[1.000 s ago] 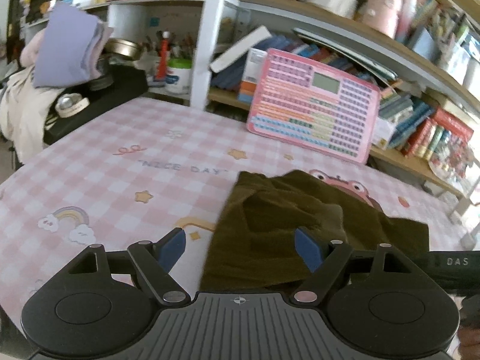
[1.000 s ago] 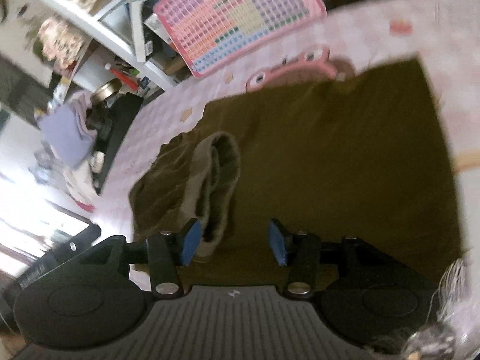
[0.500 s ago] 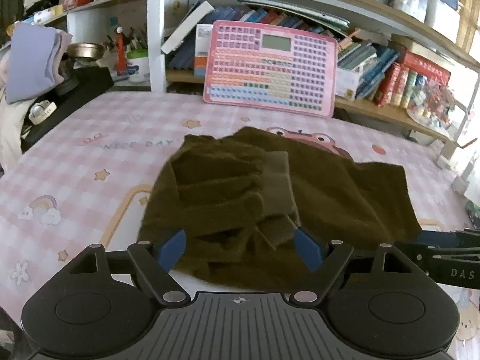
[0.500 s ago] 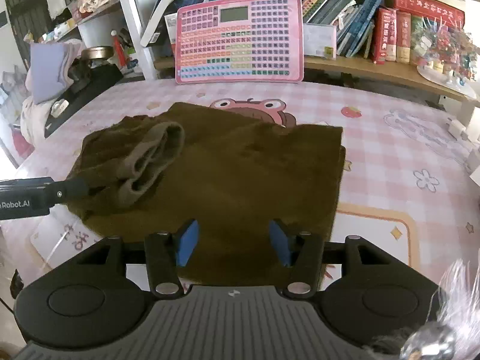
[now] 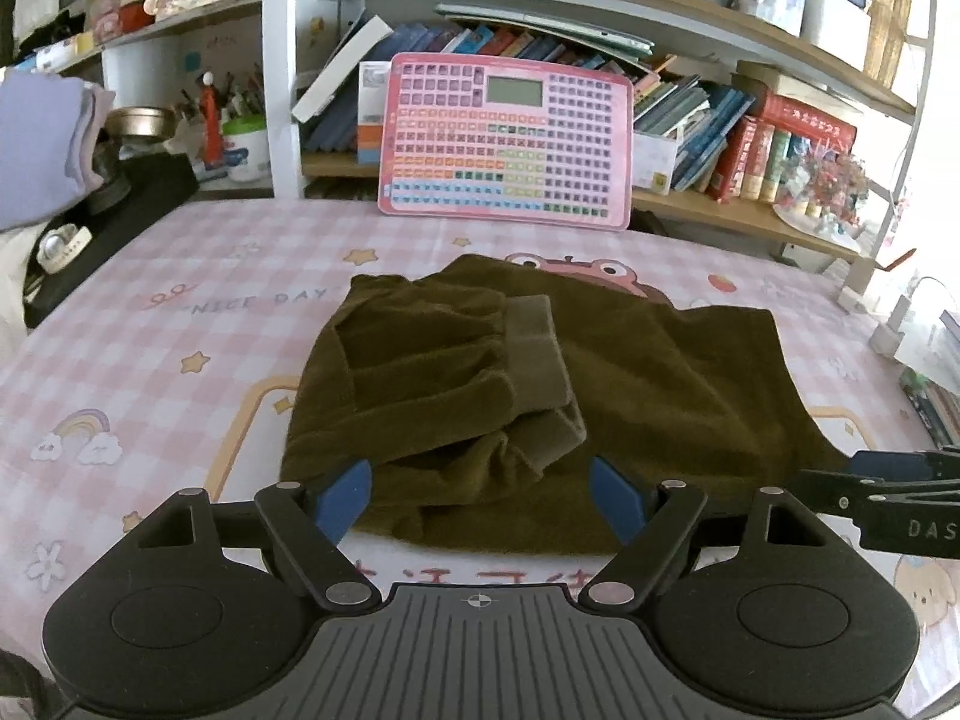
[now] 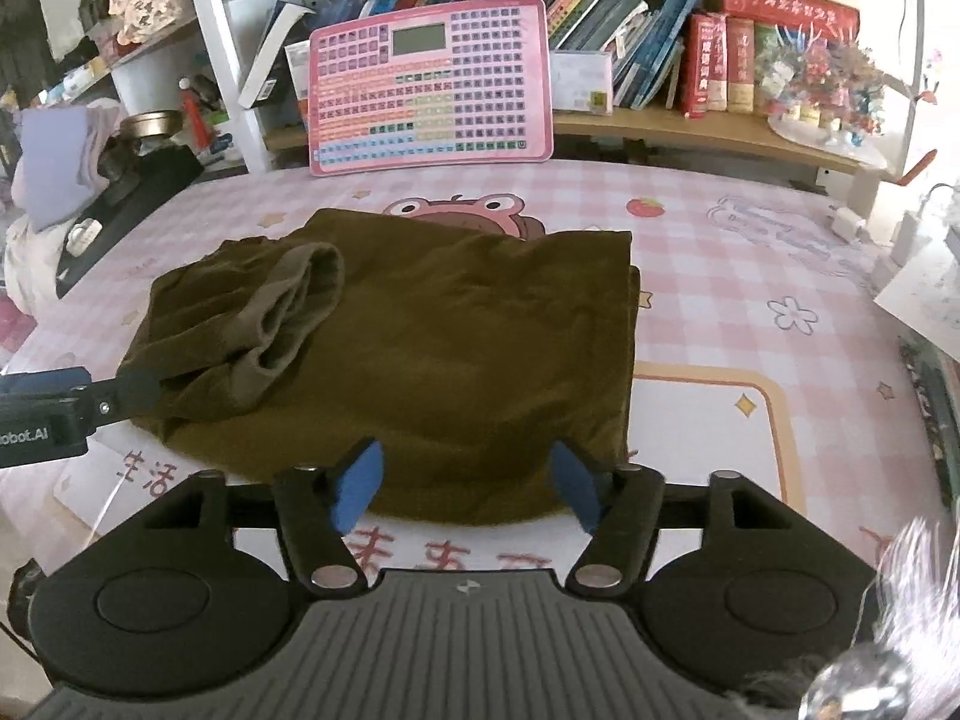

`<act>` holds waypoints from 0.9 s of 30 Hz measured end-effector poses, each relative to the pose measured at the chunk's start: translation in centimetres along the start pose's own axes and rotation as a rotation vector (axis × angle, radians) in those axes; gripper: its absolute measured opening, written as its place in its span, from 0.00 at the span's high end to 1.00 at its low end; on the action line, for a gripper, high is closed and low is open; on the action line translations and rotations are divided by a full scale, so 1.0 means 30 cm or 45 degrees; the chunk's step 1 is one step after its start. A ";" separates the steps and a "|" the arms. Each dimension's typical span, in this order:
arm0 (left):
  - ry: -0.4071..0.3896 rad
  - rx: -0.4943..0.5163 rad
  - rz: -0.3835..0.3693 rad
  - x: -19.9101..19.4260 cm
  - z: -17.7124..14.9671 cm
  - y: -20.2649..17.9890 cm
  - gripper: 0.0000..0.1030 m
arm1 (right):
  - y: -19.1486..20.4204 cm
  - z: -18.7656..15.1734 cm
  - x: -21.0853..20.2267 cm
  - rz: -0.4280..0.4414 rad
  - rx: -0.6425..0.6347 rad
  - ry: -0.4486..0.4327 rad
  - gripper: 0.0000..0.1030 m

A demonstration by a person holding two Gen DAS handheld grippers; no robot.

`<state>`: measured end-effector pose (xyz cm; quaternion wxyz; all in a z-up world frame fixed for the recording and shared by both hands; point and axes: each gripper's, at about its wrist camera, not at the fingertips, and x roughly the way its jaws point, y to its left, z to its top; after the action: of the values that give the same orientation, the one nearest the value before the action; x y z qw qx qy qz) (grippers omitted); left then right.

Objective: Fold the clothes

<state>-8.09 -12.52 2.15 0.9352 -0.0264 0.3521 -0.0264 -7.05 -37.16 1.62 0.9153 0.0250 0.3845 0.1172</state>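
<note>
**Olive garment lies half folded on the pink table**

Olive-brown and fuzzy, the garment [image 5: 630,384] lies in the middle of the checked pink tablecloth [image 5: 180,324], folded into a rough rectangle. Its sleeves [image 5: 432,378] are gathered on top at the left side, with the paler ribbed cuffs [image 5: 537,354] lying bunched one over the other (the same cuffs show in the right view as a soft loop).

The left gripper [image 5: 480,495] hangs at the near left edge of the garment, its blue pads [image 5: 345,495] wide apart with cloth seen between them but nothing pinched. The right gripper [image 6: 462,483] hangs at the near right edge; its jaws have just been opening and now stand apart, the pads clear of the fabric, with the garment's near hem showing between them. Each gripper's tip shows at the edge of the other's view, beside the garment.

Behind the garment a pink keyboard toy [image 6: 429,84] leans against a shelf of books [image 6: 708,54]. At the far left, folded lilac clothes [image 5: 42,150] sit near a metal bowl [image 5: 141,120].
</note>
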 end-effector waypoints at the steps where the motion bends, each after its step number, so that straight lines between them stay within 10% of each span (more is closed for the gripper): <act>1: 0.004 0.007 -0.004 -0.004 -0.005 0.007 0.15 | 0.012 -0.009 -0.004 -0.007 0.001 0.004 0.37; 27: 0.065 0.053 -0.144 -0.037 -0.089 0.148 0.10 | 0.202 -0.126 -0.096 -0.235 0.070 0.041 0.19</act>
<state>-10.54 -8.10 0.58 0.9233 -0.0261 0.3732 -0.0872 -12.87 -32.13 1.79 0.9149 0.0128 0.4029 0.0219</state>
